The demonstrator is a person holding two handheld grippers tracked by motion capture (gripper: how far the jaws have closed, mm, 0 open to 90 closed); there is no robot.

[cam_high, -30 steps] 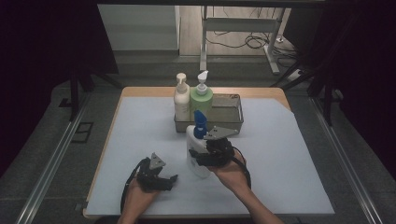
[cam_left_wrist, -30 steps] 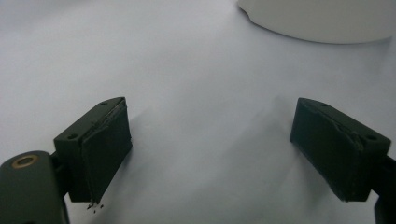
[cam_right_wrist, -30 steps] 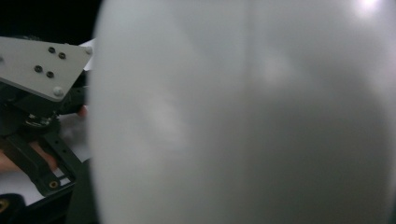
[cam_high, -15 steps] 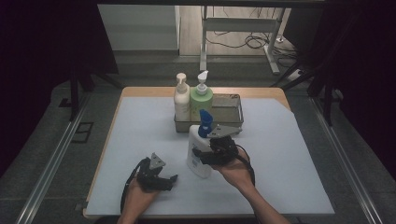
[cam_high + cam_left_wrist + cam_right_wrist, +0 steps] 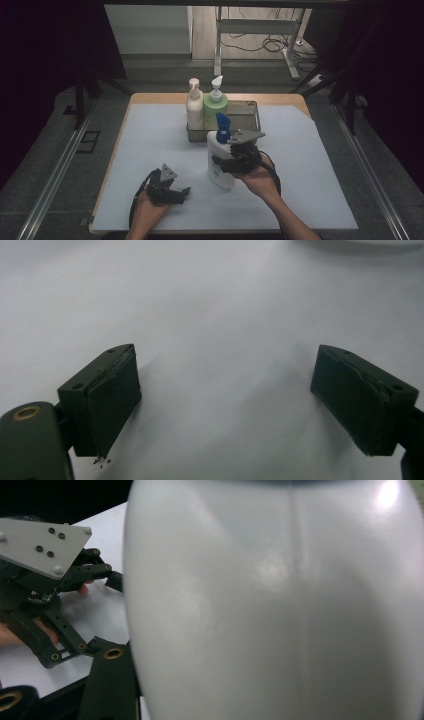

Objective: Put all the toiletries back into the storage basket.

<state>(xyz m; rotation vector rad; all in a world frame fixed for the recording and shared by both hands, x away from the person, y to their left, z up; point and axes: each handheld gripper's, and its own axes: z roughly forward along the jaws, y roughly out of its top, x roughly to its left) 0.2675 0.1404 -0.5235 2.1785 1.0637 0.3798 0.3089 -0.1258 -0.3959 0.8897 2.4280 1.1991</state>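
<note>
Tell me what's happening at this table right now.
A person works with a gripper in each hand. The right gripper is shut on a white bottle with a blue cap, held upright just in front of a metal tray. Two pump bottles, one white and one green, stand in the tray's left end. The left gripper sits open and empty, low over the white table cover.
</note>
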